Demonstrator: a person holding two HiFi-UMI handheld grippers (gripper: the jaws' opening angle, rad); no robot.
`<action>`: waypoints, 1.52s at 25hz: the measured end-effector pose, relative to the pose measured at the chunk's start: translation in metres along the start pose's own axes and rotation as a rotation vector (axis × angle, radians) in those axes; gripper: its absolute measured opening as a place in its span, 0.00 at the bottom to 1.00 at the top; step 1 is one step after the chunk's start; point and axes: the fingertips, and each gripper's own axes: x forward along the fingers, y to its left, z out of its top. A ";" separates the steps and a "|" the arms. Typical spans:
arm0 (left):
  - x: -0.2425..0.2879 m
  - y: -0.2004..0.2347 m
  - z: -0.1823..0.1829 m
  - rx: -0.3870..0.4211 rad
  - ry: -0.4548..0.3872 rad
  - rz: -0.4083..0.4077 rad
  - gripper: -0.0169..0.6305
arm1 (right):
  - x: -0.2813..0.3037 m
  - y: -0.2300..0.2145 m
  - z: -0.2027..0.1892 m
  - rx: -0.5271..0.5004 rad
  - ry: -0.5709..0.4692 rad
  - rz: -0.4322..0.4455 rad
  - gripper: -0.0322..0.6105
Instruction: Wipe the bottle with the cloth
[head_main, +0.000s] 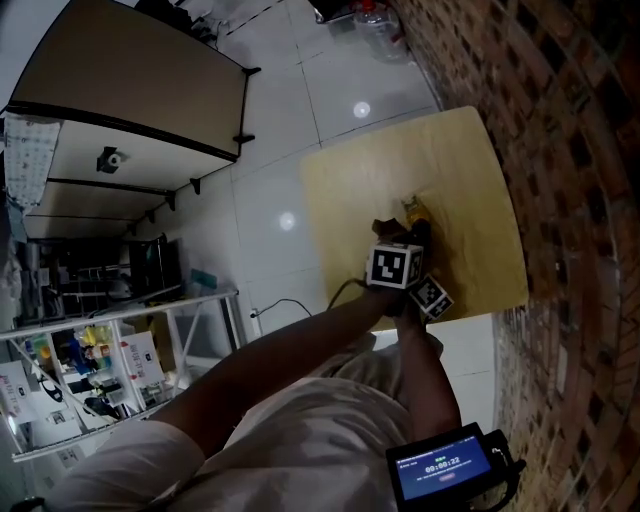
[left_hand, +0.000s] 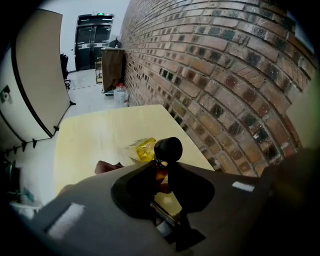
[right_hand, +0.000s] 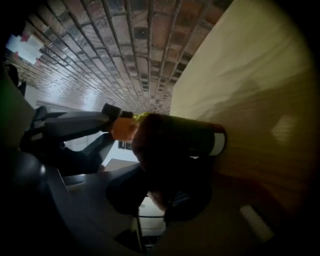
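Left gripper (left_hand: 161, 172): one, pinching the bottle (right_hand: 175, 137) by its orange neck, just under the black cap (left_hand: 168, 148).
Right gripper (right_hand: 160, 197): one, clamped on the brown cloth (left_hand: 106, 166), pressed to the bottle's side.
Bottle: one, dark, holding yellow liquid, between both grippers near the tabletop's (head_main: 470, 180) front edge.
Cloth: one, bunched against the bottle.
Tabletop: one, pale wood, beside a brick wall (head_main: 560, 150).

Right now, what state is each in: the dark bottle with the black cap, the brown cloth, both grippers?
Dark bottle with black cap: capped, gripped at its orange neck.
Brown cloth: pressed against the bottle's side.
Left gripper: shut on the bottle.
Right gripper: shut on the cloth.
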 end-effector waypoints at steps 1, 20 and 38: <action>0.002 0.000 0.004 0.013 -0.004 0.001 0.16 | 0.004 -0.011 0.003 0.021 -0.012 -0.046 0.18; 0.000 0.000 -0.009 0.683 0.143 -0.301 0.16 | -0.097 0.019 0.080 -0.723 0.633 -0.027 0.17; 0.000 -0.006 -0.015 1.002 0.138 -0.465 0.15 | 0.008 -0.006 0.078 -0.584 0.533 -0.112 0.17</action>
